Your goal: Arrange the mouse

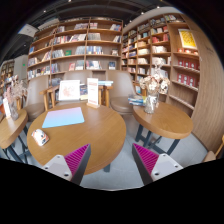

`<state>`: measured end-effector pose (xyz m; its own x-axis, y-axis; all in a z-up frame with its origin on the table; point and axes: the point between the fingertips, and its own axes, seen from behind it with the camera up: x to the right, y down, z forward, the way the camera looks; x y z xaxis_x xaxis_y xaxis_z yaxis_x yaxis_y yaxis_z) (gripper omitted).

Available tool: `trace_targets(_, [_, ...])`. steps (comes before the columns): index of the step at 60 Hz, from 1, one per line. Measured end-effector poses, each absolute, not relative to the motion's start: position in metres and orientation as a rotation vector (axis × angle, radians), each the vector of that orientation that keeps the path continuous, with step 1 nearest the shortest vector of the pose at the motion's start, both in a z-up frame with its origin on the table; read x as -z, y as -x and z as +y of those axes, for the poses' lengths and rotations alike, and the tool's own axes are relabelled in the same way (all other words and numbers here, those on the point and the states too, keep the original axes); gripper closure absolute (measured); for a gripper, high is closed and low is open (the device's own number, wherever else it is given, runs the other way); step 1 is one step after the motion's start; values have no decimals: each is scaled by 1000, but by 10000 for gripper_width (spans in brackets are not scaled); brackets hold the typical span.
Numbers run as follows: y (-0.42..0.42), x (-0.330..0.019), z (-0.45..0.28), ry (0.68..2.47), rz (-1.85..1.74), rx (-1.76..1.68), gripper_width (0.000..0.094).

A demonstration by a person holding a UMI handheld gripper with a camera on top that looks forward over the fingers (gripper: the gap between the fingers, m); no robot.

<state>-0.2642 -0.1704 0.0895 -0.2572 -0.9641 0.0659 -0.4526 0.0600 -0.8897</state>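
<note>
My gripper [110, 153] is open and empty, held high above the floor just off the near edge of a round wooden table [95, 135]. Its magenta pads [75, 158] show on both fingers. A light blue rectangular mat [63, 117] lies on the table's left part, beyond the left finger. A small pale object that looks like the mouse [40, 136] sits near the table's left edge, in front of the mat and left of my left finger. Nothing stands between the fingers.
Two upright display cards [70, 90] [93, 92] stand at the table's far side. A second round table [168, 120] with a flower vase [152, 92] is to the right. Another table [8, 128] is at the left. Bookshelves [90, 45] line the back walls.
</note>
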Motion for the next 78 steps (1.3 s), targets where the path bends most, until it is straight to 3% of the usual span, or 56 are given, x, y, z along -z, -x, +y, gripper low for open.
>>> trace_targets(43, [242,-45,59,1664,1515,903,78])
trace_targets(78, [167,-20,129,1704,1445,853,82])
